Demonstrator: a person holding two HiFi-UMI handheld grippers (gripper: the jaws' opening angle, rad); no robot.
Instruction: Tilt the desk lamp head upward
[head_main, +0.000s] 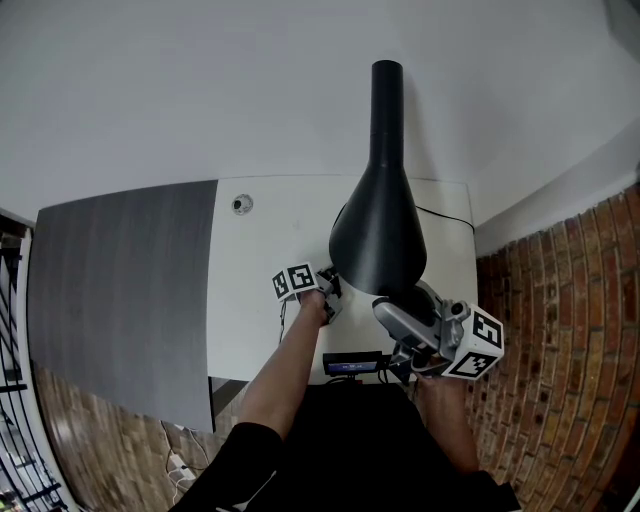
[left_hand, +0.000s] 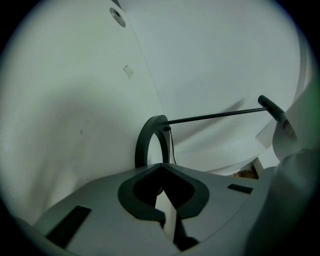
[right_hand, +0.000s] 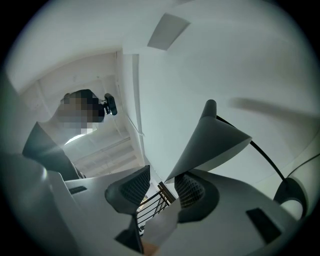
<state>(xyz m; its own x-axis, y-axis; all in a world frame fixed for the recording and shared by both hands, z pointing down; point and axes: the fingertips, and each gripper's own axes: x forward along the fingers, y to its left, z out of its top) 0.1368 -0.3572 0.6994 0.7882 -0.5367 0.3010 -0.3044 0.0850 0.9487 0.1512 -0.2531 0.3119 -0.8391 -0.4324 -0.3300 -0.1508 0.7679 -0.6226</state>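
A black desk lamp stands on the white table; its cone-shaped head hides the base from above. In the left gripper view, the ring base lies just beyond the jaws and a thin rod arm runs off to the right. My left gripper is shut, tips together at the ring's near rim; whether it touches the ring is unclear. My right gripper is open under the head's near rim. The lamp head has its lower edge beside the right pad, with nothing clamped.
A black cable trails off the lamp toward the table's right edge. A small device with a blue display sits at the front edge. A round grommet is at the back left. A dark grey panel adjoins the table; brick wall at right.
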